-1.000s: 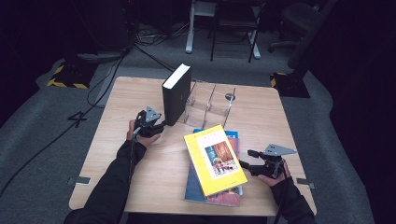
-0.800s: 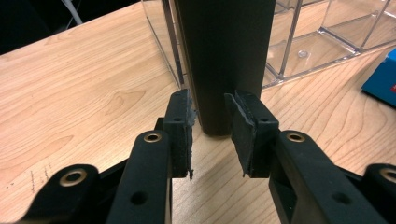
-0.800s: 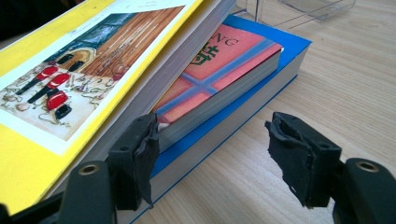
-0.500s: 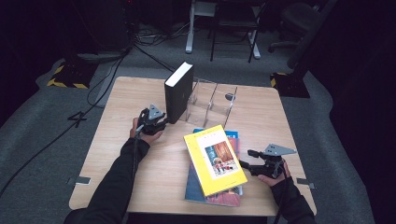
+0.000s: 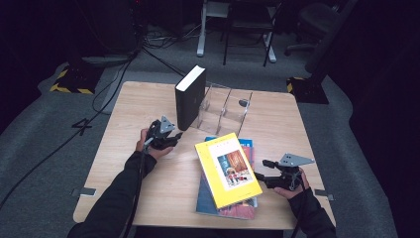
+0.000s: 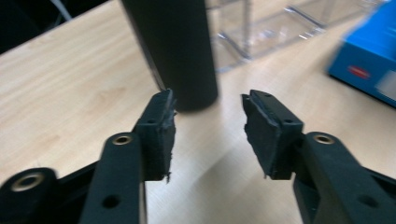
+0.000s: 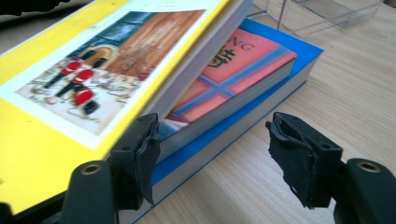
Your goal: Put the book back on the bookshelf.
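1. Your left gripper (image 5: 166,133) sits just short of the black book (image 5: 189,96), which stands upright at the left end of the clear acrylic rack (image 5: 225,106). The jaws have just been opening and there's nothing between them: in the left gripper view the pads (image 6: 161,133) stand apart with bare table (image 6: 70,93) showing in the gap, the book's spine (image 6: 175,46) just beyond.
2. Your right gripper (image 5: 265,171) rests at the right edge of the book stack, jaws moderately wide, holding nothing. In the right gripper view the left pad (image 7: 142,158) is up against the stack's edge and the right pad (image 7: 299,156) hangs over bare wood.
3. The stack: a yellow book (image 5: 227,168) lies askew on top, a red-and-blue one (image 7: 233,79) under it, a blue one (image 7: 280,84) at the bottom.
4. That yellow book looks thick and stiff, probably fairly heavy, with a glossy cover that may slip. Take it by the overhanging edge, pads across its full thickness, near the spine rather than a corner.
5. The rack looks hard, thin-walled and slick; ease books between its dividers.
6. The table is matte pale wood grain.
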